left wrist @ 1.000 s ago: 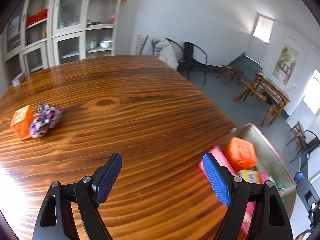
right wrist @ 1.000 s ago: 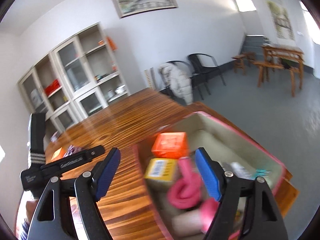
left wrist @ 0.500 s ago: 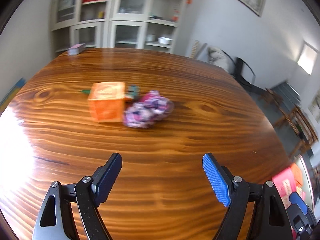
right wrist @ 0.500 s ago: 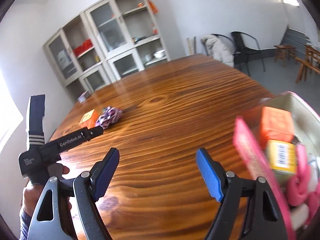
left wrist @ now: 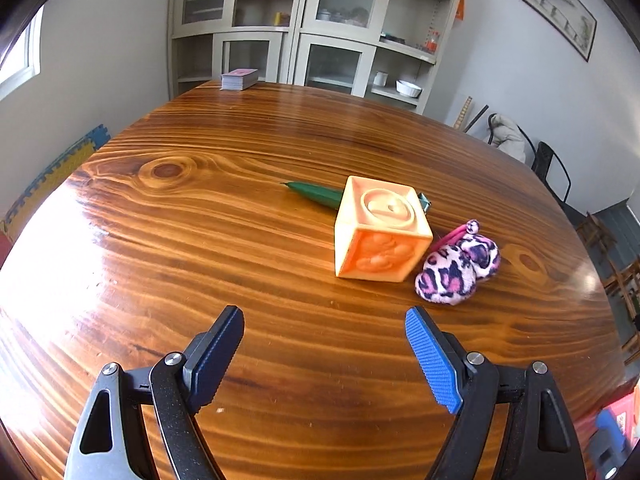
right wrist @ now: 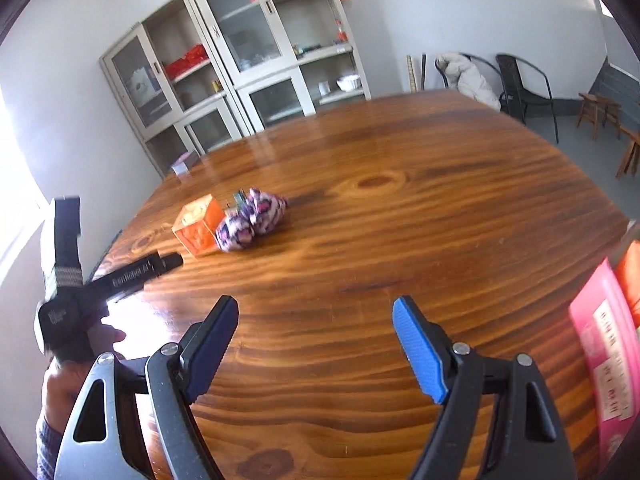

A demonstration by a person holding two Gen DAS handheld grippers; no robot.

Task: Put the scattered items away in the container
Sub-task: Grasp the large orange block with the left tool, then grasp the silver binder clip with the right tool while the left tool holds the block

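The orange block (left wrist: 382, 230) sat on the table (left wrist: 200, 240) touching the spotted plush (left wrist: 458, 268), with a green pen (left wrist: 316, 195) behind it, and the left gripper (left wrist: 325, 354) and right gripper (right wrist: 313, 344) were both spread wide, holding nothing.

Orange cube (left wrist: 382, 230), pink leopard-print plush (left wrist: 458, 270), green pen (left wrist: 316, 194)

Block (left wrist: 382, 229) — between pen (left wrist: 316, 195), scrunchie (left wrist: 458, 270)
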